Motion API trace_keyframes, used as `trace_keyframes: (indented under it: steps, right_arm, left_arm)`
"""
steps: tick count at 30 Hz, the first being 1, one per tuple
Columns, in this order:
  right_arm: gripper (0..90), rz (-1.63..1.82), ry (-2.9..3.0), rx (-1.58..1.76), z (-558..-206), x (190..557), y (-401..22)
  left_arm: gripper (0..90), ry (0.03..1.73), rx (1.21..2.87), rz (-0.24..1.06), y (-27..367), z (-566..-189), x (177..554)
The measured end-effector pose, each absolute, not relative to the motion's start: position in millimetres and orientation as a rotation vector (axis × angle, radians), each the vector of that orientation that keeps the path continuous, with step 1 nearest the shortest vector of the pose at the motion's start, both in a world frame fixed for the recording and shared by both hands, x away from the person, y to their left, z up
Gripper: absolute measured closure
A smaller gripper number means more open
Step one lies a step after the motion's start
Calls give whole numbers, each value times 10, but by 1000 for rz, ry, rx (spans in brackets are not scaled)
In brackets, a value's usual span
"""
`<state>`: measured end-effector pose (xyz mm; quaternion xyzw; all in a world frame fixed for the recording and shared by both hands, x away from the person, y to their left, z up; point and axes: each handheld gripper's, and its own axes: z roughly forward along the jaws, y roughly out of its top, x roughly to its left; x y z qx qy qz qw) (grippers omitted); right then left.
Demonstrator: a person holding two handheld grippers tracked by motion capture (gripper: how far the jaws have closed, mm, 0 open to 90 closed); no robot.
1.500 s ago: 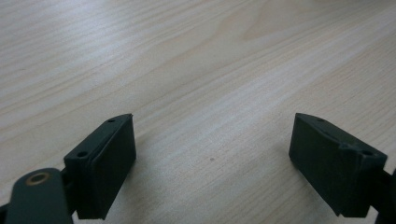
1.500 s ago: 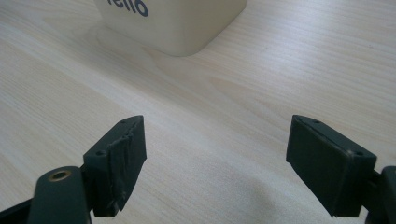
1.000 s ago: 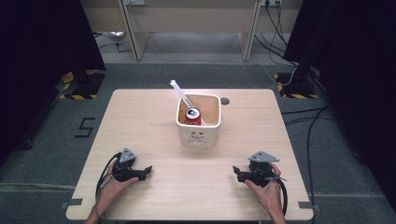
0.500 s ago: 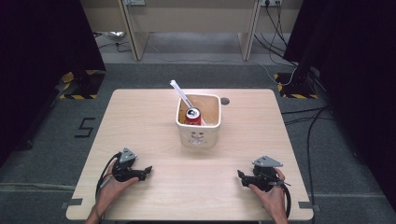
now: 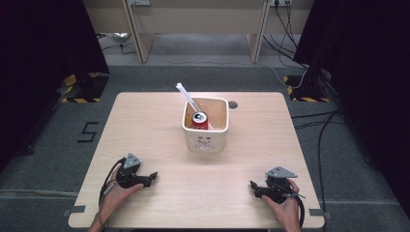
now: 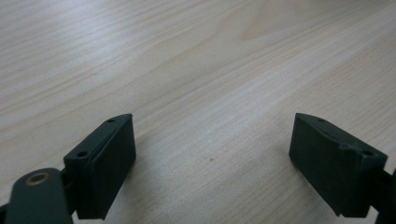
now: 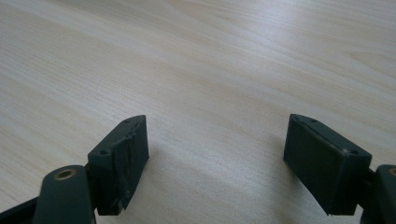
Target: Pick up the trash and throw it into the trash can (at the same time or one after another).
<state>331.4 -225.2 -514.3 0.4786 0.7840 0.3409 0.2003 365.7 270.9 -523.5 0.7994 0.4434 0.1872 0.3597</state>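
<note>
Resting low at the near edge of the table (image 5: 145, 121), both grippers sit with jaws spread wide and nothing between them; each gripper view shows bare wood grain in the gap. Left gripper (image 5: 153, 175) near the front-left, jaws pointing right across the table. Right gripper (image 5: 252, 184) near the front-right, jaws pointing left toward the other. The work sits well apart from both: a cream bin (image 5: 205, 140) at table centre, farther from the person, holding a red can (image 5: 199, 119) upright, top visible, toward the bin's left side. A white spoon (image 5: 186, 96) leans in the bin, handle sticking up and out over the back-left rim, long axis slanting away to the left. Key relation: the bin lies ahead and inward from both sets of fingers, roughly midway between the hands. Can and spoon handle are on the left half, so the left gripper looks slightly better placed. Judgement: either hand must lift, turn its jaws forward and approach from above the rim; the spoon crowds the can.
</note>
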Motion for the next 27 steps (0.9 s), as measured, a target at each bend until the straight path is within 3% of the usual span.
trace_keyframes:
  steps: [27]
  right_arm:
    - [150,926,2187,1329,-5164,3297,-2239]
  left_arm:
    - [138,1143,2061,483,2709,-5236,3657]
